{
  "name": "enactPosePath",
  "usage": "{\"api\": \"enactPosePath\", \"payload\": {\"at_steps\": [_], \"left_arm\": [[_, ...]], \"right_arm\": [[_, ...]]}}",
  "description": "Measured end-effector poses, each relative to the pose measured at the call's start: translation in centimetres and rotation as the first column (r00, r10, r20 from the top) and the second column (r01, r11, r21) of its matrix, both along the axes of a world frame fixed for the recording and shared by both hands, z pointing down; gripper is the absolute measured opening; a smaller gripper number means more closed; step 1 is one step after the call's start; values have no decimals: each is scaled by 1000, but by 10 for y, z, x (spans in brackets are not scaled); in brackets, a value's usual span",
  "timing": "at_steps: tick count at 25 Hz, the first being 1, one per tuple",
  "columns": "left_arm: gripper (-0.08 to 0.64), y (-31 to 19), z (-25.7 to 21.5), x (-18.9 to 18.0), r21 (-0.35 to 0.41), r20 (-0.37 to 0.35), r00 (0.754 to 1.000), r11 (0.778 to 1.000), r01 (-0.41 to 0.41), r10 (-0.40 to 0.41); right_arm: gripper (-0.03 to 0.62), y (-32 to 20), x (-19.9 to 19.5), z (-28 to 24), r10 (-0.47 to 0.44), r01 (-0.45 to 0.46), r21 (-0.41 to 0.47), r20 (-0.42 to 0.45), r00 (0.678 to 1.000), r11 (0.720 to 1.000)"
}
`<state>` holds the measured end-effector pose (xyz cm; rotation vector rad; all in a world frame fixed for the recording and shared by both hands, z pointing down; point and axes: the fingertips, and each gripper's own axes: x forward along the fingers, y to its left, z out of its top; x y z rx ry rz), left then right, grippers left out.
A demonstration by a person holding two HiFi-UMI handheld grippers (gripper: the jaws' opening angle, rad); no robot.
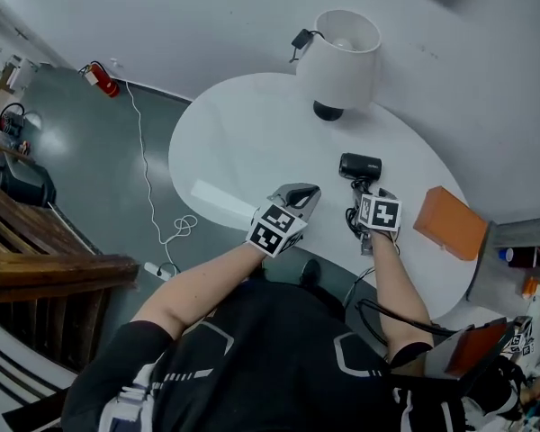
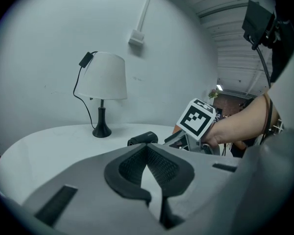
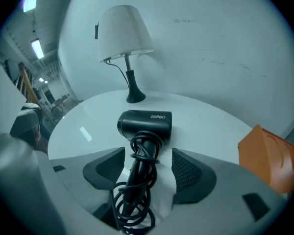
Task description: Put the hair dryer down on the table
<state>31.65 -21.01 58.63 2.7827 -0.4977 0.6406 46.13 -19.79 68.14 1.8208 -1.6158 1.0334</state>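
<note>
Lying flat on the round white table (image 1: 252,133), the black hair dryer (image 3: 146,126) sits right of centre, with its barrel toward the far side and its handle pointing back at the person. Its cord (image 3: 134,199) is wound round the handle in loops.

Right gripper (image 3: 147,153): jaws spread wide, one on either side of the handle, with a clear gap at each pad. Nothing is clamped and the dryer is released.

Left gripper (image 2: 147,148): jaws drawn together at the tips, nothing between them. It is held over the near part of the table, just left of the right gripper.

A white-shaded lamp (image 1: 339,57) stands at the far side of the table, beyond the dryer. An orange box (image 1: 450,223) lies on the table to the right, apart from the dryer. A white cable (image 1: 148,196) trails over the grey floor on the left.
</note>
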Motion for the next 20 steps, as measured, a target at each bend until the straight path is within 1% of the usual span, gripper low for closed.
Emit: {"api": "enactPosePath", "payload": {"at_steps": [3, 5, 8, 12, 14, 16, 17, 18, 19, 20], "left_arm": [[6, 7, -24, 1, -38, -76, 997, 999, -17, 14], [5, 8, -43, 2, -45, -123, 992, 999, -25, 20], [5, 7, -64, 2, -23, -148, 988, 999, -42, 39], [5, 3, -76, -2, -45, -170, 984, 997, -67, 58], [5, 4, -83, -4, -28, -173, 981, 996, -88, 82], [5, 6, -94, -5, -7, -200, 975, 994, -105, 102], [5, 7, -101, -6, -5, -223, 969, 994, -109, 105], [5, 9, -107, -6, -4, -244, 964, 994, -111, 107], [5, 11, -113, -6, 3, -256, 960, 993, -114, 111], [5, 13, -118, -6, 15, -259, 959, 993, -120, 120]], "right_arm": [[287, 8, -1, -32, 43, -45, 89, 23, 999, 995], [287, 11, -3, -57, 47, -51, 150, 33, 998, 987], [285, 13, -8, -97, 40, -42, 241, 14, 999, 970], [284, 20, -14, -141, 55, -60, 330, 26, 998, 942], [284, 24, -17, -159, 57, -59, 369, 16, 998, 927], [280, 29, -21, -177, 56, -53, 407, 4, 998, 912], [266, 32, -22, -184, 58, -53, 422, 1, 998, 905], [231, 36, -23, -191, 63, -56, 434, -1, 998, 899], [194, 39, -24, -197, 70, -60, 445, -6, 998, 894], [173, 42, -24, -203, 76, -62, 456, -13, 997, 888]]}}
